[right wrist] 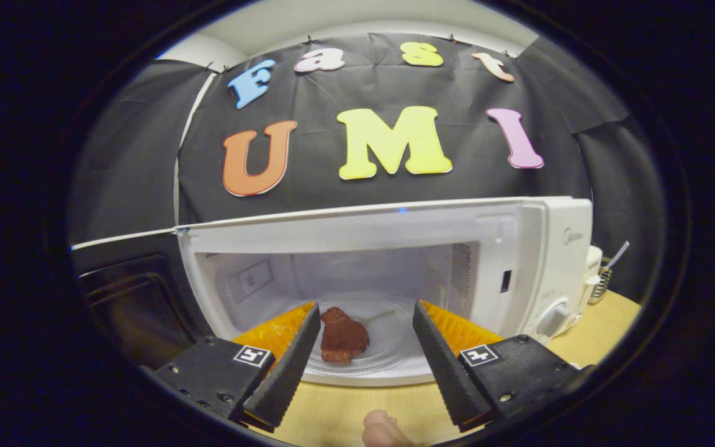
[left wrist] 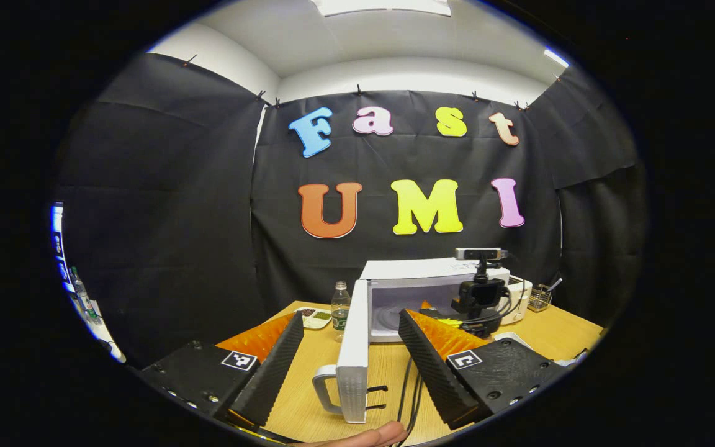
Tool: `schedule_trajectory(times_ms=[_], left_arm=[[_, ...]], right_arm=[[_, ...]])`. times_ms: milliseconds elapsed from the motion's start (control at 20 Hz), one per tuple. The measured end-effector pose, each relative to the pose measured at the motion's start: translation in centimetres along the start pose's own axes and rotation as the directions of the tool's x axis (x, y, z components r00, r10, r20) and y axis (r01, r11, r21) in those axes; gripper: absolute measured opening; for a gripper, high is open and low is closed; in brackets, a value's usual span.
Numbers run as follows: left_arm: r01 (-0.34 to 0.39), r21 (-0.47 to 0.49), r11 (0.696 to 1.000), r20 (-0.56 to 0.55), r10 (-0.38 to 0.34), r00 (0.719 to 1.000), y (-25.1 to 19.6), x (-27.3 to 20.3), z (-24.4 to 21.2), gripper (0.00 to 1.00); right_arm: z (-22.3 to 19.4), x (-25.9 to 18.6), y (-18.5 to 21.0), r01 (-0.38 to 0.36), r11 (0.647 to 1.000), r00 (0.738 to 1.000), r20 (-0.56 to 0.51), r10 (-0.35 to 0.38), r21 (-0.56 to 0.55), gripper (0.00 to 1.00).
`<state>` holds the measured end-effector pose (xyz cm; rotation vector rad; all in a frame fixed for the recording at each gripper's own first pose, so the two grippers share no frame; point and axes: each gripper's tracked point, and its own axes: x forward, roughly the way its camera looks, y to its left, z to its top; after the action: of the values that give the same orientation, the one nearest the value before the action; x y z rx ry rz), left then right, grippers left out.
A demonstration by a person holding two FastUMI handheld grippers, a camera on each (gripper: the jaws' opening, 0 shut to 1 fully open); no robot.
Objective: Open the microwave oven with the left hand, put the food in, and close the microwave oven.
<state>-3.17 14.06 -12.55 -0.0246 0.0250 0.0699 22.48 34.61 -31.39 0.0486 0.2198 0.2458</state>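
Observation:
The white microwave (left wrist: 419, 273) stands on the wooden table (left wrist: 308, 385) with its door (left wrist: 354, 354) swung wide open, seen edge-on, handle (left wrist: 326, 388) nearest me. My left gripper (left wrist: 351, 316) is open, its fingers on either side of the door's edge without touching it. In the right gripper view a brown piece of food (right wrist: 342, 335) lies on the glass turntable (right wrist: 388, 347) inside the cavity. My right gripper (right wrist: 367, 307) is open at the cavity's mouth, the food lying free between its fingers. The left gripper view shows the right gripper (left wrist: 478, 304) in front of the oven.
A water bottle (left wrist: 340, 304) and a divided dish (left wrist: 314, 318) stand left of the door. A white appliance (left wrist: 519, 298) and a wire basket (left wrist: 539, 298) sit right of the oven. Black cables (left wrist: 407, 385) run over the table. The door's dark inner side (right wrist: 128, 298) stands at the left.

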Motion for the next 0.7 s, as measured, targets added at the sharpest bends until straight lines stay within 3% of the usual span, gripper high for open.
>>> schedule_trajectory(times_ms=[350,700], left_arm=[[-0.017,-0.046,0.999,-0.021,0.016,1.0,2.7,-2.1,-1.2,0.95],[-0.019,-0.008,1.0,-0.037,0.019,0.999,4.6,-2.5,-4.0,0.94]], right_arm=[[4.5,-12.2,-3.6,-0.055,0.997,0.998,0.02,0.056,-0.05,0.96],[12.6,-26.0,-10.6,0.036,0.998,0.986,0.162,-0.027,-0.051,0.96]])
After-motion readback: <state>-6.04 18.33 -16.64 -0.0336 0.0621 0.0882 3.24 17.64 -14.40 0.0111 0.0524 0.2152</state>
